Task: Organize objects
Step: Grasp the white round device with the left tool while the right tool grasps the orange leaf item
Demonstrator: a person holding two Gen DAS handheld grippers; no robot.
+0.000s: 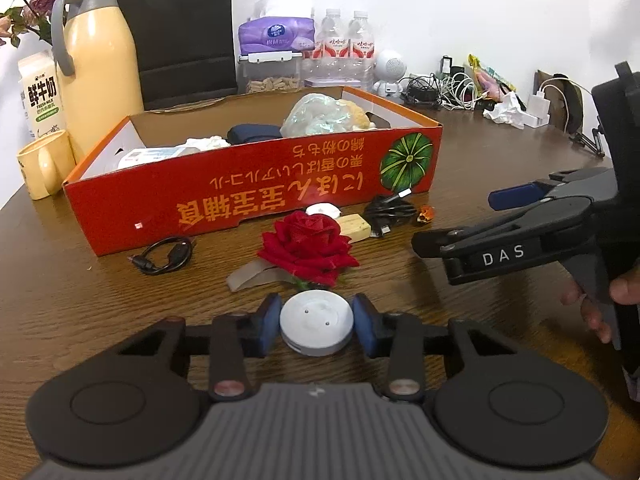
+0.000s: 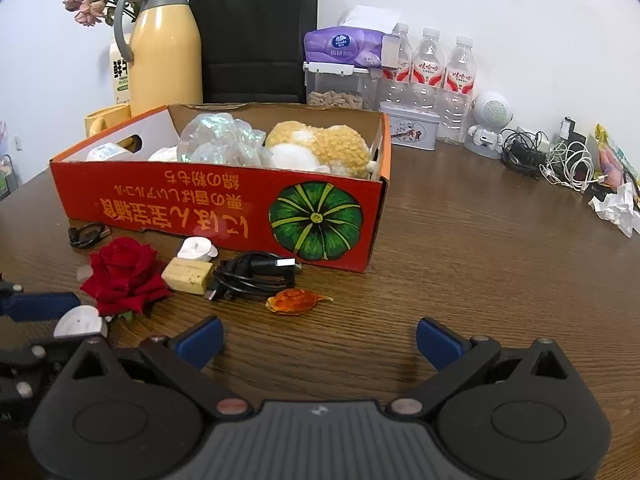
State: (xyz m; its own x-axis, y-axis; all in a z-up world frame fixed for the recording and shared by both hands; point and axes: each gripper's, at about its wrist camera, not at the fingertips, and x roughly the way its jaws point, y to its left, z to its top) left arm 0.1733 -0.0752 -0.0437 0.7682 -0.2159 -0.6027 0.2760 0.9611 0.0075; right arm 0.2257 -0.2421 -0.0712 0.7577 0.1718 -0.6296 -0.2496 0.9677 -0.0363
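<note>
My left gripper [image 1: 316, 322] is shut on a white round disc [image 1: 316, 328] that lies on the wooden table, a blue pad against each side of it. Just beyond the disc lies a red rose [image 1: 308, 244]. Farther on, in front of the red cardboard box [image 1: 256, 196], are a yellow block [image 1: 354, 226], a coiled black cable [image 1: 390, 210], a second white disc [image 1: 323, 210] and an orange wrapper [image 1: 426, 214]. My right gripper [image 2: 320, 344] stands open over bare table, right of the rose [image 2: 124, 272], with nothing between its fingers. The box [image 2: 216, 200] holds a plush toy and a plastic bag.
A second black cable [image 1: 166, 256] lies left of the rose. A yellow jug [image 1: 100, 68], a mug [image 1: 44, 164] and a milk carton [image 1: 40, 96] stand at the left. A black bag, water bottles [image 2: 430, 76] and tangled chargers [image 2: 560, 160] line the back wall.
</note>
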